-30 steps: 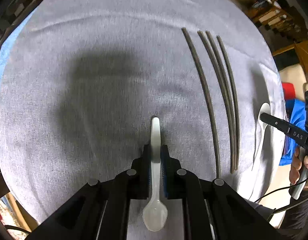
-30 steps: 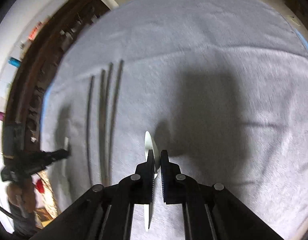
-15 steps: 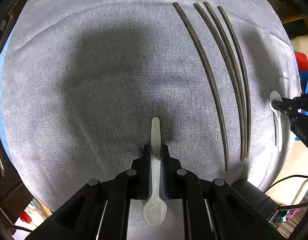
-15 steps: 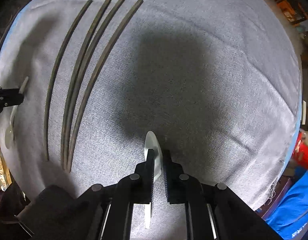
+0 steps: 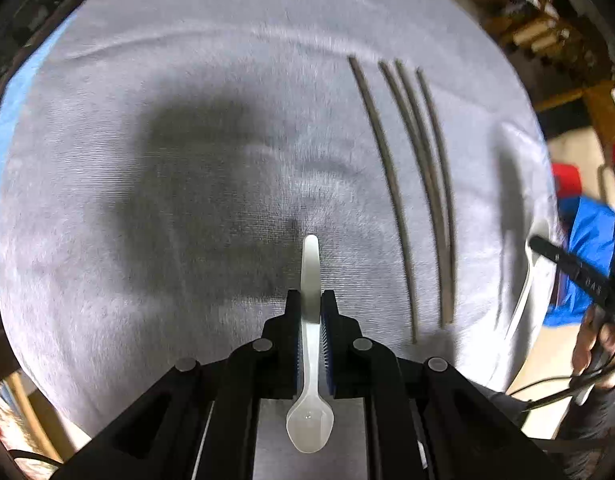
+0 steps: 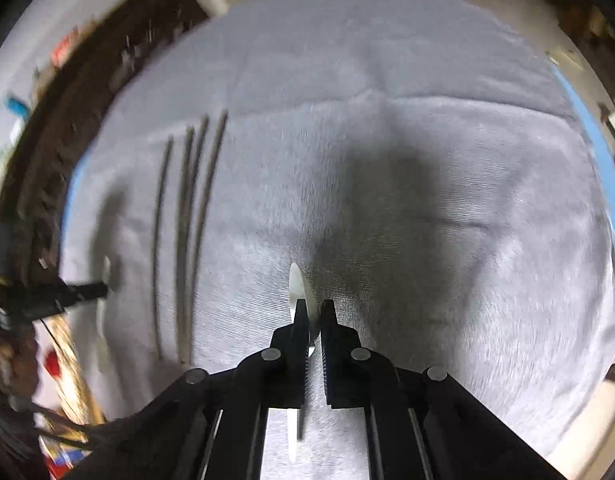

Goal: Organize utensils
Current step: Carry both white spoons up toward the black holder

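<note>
My left gripper point(image 5: 310, 300) is shut on the handle of a white plastic spoon point(image 5: 309, 424), held above the grey cloth point(image 5: 187, 240). Its handle points forward and its bowl faces the camera. My right gripper point(image 6: 312, 306) has its jaws closing tight on a second white spoon point(image 6: 297, 284), seen edge-on with the bowl forward. Several dark chopsticks point(image 5: 395, 200) lie side by side on the cloth, between the two grippers. In the left wrist view the right gripper point(image 5: 537, 243) shows at the far right. In the right wrist view the left gripper point(image 6: 101, 289) shows at the far left.
The cloth point(image 6: 427, 140) covers a table with a blue sheet showing at its edges point(image 6: 583, 116). Dark shelving point(image 6: 67, 120) with clutter runs along the far left in the right wrist view. A hand point(image 5: 595, 340) and cables sit at the table's right edge.
Half a second ago both grippers were lower and closer over the cloth and chopsticks. Both have since lifted back, each still holding its spoon.
</note>
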The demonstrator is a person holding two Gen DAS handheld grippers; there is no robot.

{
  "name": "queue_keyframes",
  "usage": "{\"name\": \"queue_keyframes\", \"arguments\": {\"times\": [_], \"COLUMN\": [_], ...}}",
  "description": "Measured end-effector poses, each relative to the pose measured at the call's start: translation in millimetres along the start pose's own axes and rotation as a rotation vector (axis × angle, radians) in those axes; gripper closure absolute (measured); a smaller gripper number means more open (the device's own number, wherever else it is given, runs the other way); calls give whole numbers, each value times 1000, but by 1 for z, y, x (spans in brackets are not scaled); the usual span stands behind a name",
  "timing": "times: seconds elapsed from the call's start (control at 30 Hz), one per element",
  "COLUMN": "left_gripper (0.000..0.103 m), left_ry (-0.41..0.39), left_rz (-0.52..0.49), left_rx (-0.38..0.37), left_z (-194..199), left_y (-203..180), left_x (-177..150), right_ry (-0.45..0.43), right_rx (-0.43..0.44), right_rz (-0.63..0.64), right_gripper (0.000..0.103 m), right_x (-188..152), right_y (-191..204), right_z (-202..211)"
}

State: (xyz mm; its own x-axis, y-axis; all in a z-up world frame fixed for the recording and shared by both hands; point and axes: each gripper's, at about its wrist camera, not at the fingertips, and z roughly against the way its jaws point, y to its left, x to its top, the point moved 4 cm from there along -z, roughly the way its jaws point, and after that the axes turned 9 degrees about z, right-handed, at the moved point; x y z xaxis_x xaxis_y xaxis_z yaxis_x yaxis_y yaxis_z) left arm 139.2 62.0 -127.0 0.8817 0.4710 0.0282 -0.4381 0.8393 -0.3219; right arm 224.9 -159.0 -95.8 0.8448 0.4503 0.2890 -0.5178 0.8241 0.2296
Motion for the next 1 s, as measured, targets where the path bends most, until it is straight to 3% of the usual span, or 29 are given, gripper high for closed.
{"name": "queue_keyframes", "arguments": {"times": [0.37, 0.6, 1.0], "left_gripper": [93, 93, 93], "left_ry": [-307, -448, -679], "left_rz": [96, 152, 163], "left_rx": [-119, -217, -348], "left_z": [79, 123, 164], "left_y": [2, -4, -28], "left_x": [-46, -61, -103], "right_ry": [-382, -581, -689], "right_rx": [66, 86, 39], "right_rz": [-177, -176, -75], "right_gripper": [97, 97, 97], "right_x": [-54, -74, -88], "right_y": [1, 33, 88], "right_z": [89, 143, 164]}}
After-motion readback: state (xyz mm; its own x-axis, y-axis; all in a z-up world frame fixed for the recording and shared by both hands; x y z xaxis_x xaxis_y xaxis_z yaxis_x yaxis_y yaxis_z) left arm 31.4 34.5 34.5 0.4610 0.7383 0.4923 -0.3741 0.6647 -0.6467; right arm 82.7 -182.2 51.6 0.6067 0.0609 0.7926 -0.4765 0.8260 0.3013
